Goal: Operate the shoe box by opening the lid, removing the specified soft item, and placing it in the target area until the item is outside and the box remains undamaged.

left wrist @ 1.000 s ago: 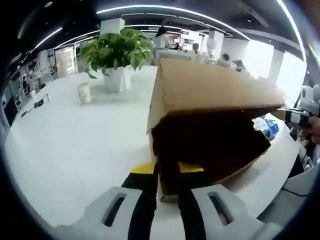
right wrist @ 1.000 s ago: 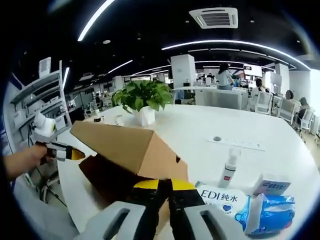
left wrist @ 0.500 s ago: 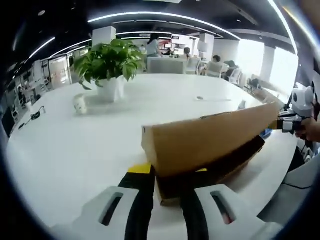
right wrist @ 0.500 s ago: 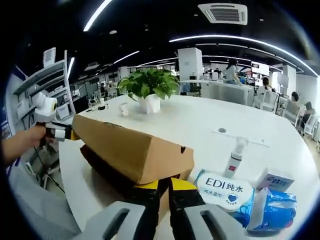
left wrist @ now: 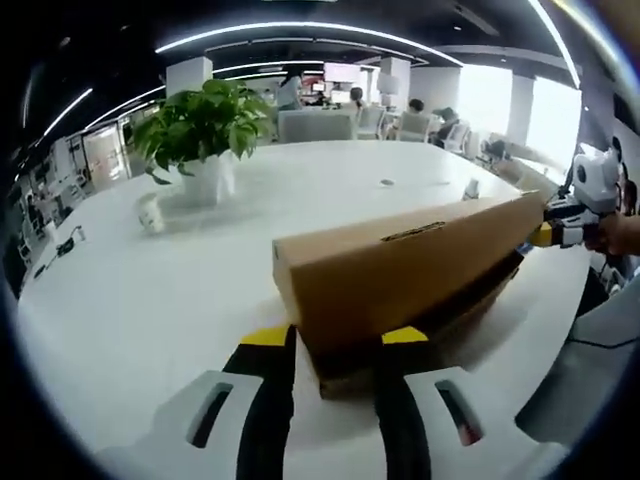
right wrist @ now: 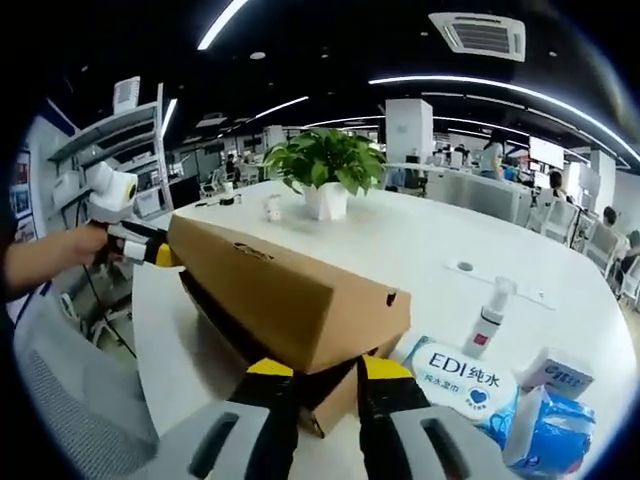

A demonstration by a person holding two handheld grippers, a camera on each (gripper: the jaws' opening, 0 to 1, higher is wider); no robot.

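White table (left wrist: 150,300): shoe box (left wrist: 400,270) laid lengthwise between left gripper (left wrist: 325,350) and right gripper (right wrist: 318,380), each clamped on an end.

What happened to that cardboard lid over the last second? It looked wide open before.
The lid swung down and now lies almost shut over the shoe box. Both claws, left and right, kept their grip at opposite ends. The plant, spray bottle and wipes pack stayed put.
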